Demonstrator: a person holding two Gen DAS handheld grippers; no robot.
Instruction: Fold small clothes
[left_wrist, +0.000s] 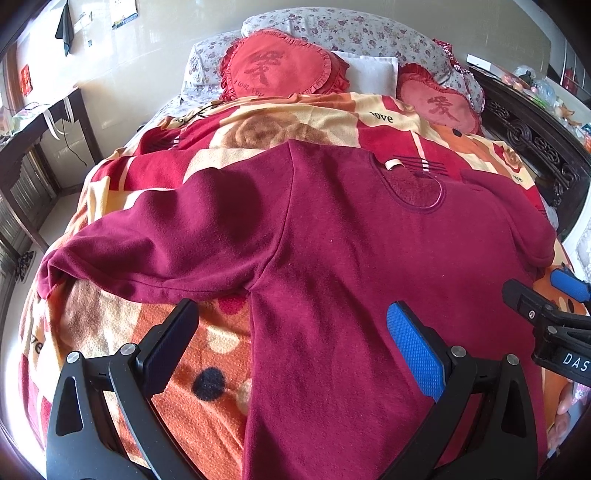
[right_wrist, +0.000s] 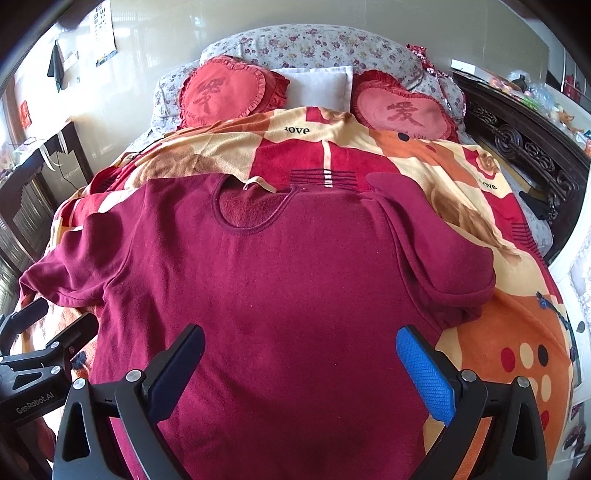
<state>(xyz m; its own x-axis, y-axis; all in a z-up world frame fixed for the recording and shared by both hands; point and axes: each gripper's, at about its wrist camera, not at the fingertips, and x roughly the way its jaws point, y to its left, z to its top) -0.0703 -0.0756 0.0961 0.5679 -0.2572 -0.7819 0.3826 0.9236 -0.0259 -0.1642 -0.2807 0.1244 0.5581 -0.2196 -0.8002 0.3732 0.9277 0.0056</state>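
On the bed, left wrist view. Item: one maroon long-sleeved top, spread front-up on a red and orange patterned blanket, neckline toward the far pillows, hem toward the near edge. Left sleeve lies stretched out to the left, flat with soft creases, cuff at the blanket's left side. Left gripper: released, jaws wide apart, hovering above the top's left side seam below the armpit, holding nothing. Right gripper enters at the right edge; from here I cannot tell its state.

Right wrist view. Same top, centred; cream neck label shows at the collar. Right sleeve is already doubled back on itself near the shoulder, its cuff end poking out toward the far side. Right gripper: released, jaws spread over the lower body, gripping no cloth. Two red heart cushions sit far off, clear of the work.

Step, as I judge it: garment laid out, folding barely begun. Next move likely calls for pinching the left sleeve or side seam and carrying it inward across the chest, keeping the fleece flat.
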